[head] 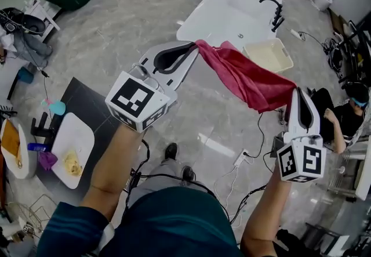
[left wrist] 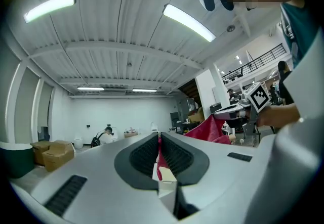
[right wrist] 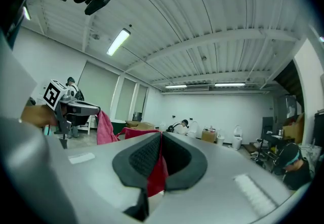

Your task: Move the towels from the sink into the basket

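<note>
Towel [head: 249,79] hangs stretched between left gripper [head: 196,46] and right gripper [head: 296,92], both clamped on it, near the basket [head: 283,51]. Carrying seems underway; next, lowering it in.

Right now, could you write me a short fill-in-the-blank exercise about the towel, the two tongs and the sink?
1. The towel stretched between the tongs is ____ in colour.
2. The left tongs and the right tongs are both ____ on the towel.
3. The faucet on the white sink is ____ in colour.
4. The cream basket stands on the ____ beside the sink.

Missing words: red; shut; black; floor.
</note>
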Action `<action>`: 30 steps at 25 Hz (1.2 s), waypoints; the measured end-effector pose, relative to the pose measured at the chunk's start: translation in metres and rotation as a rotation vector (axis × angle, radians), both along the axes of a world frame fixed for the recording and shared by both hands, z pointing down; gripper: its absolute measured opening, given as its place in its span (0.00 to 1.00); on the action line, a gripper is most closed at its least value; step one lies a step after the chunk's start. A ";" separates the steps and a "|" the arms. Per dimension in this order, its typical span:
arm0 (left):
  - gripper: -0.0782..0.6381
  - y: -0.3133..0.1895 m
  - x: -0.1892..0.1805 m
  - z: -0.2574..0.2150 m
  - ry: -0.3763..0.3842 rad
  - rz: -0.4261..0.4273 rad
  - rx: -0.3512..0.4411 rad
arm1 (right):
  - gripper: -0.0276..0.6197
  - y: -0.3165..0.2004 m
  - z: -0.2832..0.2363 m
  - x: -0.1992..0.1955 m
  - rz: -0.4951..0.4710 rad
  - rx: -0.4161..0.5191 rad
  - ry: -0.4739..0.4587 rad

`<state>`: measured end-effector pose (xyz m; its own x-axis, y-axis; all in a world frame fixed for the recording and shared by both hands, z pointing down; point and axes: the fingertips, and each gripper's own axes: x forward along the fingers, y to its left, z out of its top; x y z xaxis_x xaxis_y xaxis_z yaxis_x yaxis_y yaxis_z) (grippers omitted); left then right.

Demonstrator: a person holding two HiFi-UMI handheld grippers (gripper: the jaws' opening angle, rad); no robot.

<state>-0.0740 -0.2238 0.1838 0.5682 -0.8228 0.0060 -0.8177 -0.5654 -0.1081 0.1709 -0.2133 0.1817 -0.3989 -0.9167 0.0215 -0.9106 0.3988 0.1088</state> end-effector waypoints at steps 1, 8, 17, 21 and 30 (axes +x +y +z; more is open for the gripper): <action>0.14 -0.007 0.001 0.000 0.005 0.014 0.000 | 0.07 -0.003 -0.001 0.003 0.019 -0.002 0.002; 0.14 -0.048 0.009 -0.004 0.027 0.090 0.012 | 0.07 -0.024 -0.003 0.017 0.110 -0.011 0.019; 0.14 -0.083 0.007 -0.005 0.047 0.138 0.018 | 0.07 -0.045 -0.001 0.020 0.177 -0.014 0.028; 0.14 -0.099 0.009 -0.008 0.054 0.175 0.026 | 0.07 -0.056 -0.004 0.019 0.206 -0.011 0.038; 0.14 -0.135 0.015 -0.007 0.094 0.227 0.038 | 0.07 -0.083 -0.010 0.022 0.267 0.000 0.073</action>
<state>-0.0591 -0.3591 0.1767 0.7348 -0.6730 -0.0841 -0.6780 -0.7324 -0.0623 0.1924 -0.2961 0.1721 -0.1401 -0.9893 0.0411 -0.9732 0.1453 0.1784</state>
